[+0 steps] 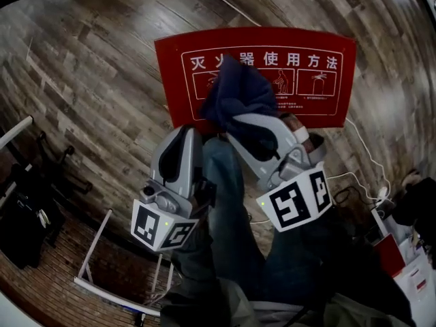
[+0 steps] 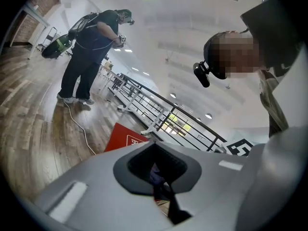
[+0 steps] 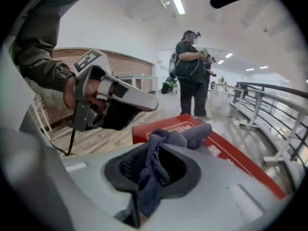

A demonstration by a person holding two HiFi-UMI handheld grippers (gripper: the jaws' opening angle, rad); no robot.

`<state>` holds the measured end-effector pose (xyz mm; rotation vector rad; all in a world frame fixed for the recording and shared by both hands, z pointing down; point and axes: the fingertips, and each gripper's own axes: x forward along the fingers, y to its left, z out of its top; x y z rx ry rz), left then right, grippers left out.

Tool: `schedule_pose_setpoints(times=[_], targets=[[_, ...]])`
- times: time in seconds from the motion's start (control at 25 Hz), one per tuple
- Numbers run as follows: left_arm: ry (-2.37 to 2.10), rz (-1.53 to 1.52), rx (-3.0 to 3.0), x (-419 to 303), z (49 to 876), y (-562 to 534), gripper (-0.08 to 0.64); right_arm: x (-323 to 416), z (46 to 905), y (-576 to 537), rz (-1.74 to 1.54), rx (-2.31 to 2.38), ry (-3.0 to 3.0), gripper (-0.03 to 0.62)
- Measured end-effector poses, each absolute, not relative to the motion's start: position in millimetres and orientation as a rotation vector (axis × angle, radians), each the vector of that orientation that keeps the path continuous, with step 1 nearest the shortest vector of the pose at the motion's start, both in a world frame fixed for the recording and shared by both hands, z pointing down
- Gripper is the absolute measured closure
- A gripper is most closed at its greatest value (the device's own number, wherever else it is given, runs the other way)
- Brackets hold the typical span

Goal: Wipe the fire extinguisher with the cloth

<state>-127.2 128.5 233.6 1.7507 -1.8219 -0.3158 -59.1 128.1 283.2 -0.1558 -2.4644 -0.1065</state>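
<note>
A red fire extinguisher box (image 1: 320, 101) lies flat on the wooden plank floor (image 1: 102, 67), its top face printed with white Chinese lettering and three small instruction pictures. Over the near edge of that box the right gripper (image 1: 233, 122) points down at a slant, its jaws clamped on a dark blue cloth (image 1: 235, 90). In the right gripper view the fabric is pinched between the black pads, one end hanging down through the slit and the rest bunched past the tips above the box's lettering. Just beside it, on the near left of the box, the left gripper (image 1: 185, 133) points more nearly level toward the box's near edge. In its own view the jaws are drawn together, leaving only a thin dark slit. A scrap of blue shows in that slit, and I cannot tell whether it is pinched there or merely seen through it. Each gripper carries its marker cube on the end away from the box. The wearer's jeans-clad legs (image 1: 225, 210) reach from below toward the box's near edge. A thin white cable (image 1: 368, 157) trails across the floor off the box's right side. Beyond the far side of the box stands another person (image 3: 190, 66) in dark clothes, and a metal railing (image 3: 269, 100) runs past to the right of them.
</note>
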Motion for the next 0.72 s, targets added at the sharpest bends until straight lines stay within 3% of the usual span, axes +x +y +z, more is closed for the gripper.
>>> schedule_pose_setpoints(times=[0.16,0.36,0.48,0.72], targets=[[-1.823,-0.33,1.739,-143.7,236.8,138.1,0.554,-63.9,280.8,133.6,-0.118,-0.204,-2.483,0.526],[-1.801,-0.34,1.749,-160.5,242.3,151.4,0.554,38.1,280.6,55.3,-0.179,0.163,-2.356,0.526],[-1.782,-0.34,1.761,-166.6,246.2,152.9,0.554,82.3,284.5,25.7,-0.013,0.461,-2.289,0.526],[-1.728,-0.336,1.783,-164.9,252.5,144.7,0.554,-3.0,280.6,63.5,-0.031,0.429,-2.411,0.528]])
